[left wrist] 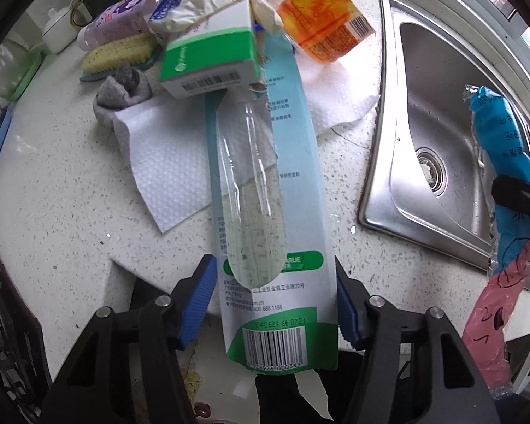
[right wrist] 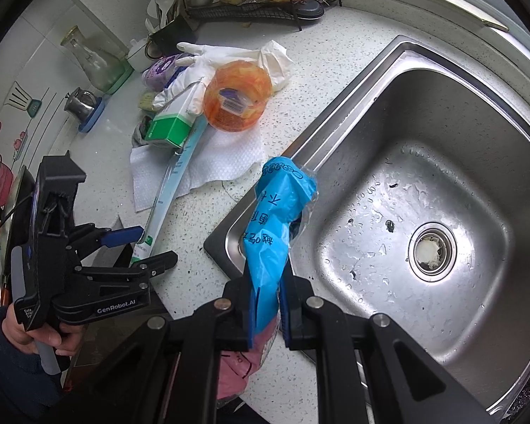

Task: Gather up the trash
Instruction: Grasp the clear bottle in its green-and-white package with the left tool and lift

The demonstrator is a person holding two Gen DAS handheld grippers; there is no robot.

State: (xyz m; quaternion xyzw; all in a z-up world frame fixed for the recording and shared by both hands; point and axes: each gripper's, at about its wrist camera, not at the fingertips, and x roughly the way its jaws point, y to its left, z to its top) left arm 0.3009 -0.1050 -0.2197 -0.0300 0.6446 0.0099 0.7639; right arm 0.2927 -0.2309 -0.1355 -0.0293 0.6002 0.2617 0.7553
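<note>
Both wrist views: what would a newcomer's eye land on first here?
Probably the long teal blister card lying on the speckled counter, its near end between the left claw, whose pads do not yet visibly press it. Next, the blue-and-pink plastic wrapper pinched upright in the right claw over the edge of the steel sink. Behind them sits a litter heap: orange packet, green-white box, paper towel.

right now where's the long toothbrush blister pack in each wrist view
Left wrist: the toothbrush blister pack runs down the centre, its barcode end between the left gripper's blue pads, its far end under the green and white box.
Right wrist: the pack shows edge-on at centre left, slanting from the box down into the left gripper.
Shared landmark: the steel sink, right of the pack in both.
</note>
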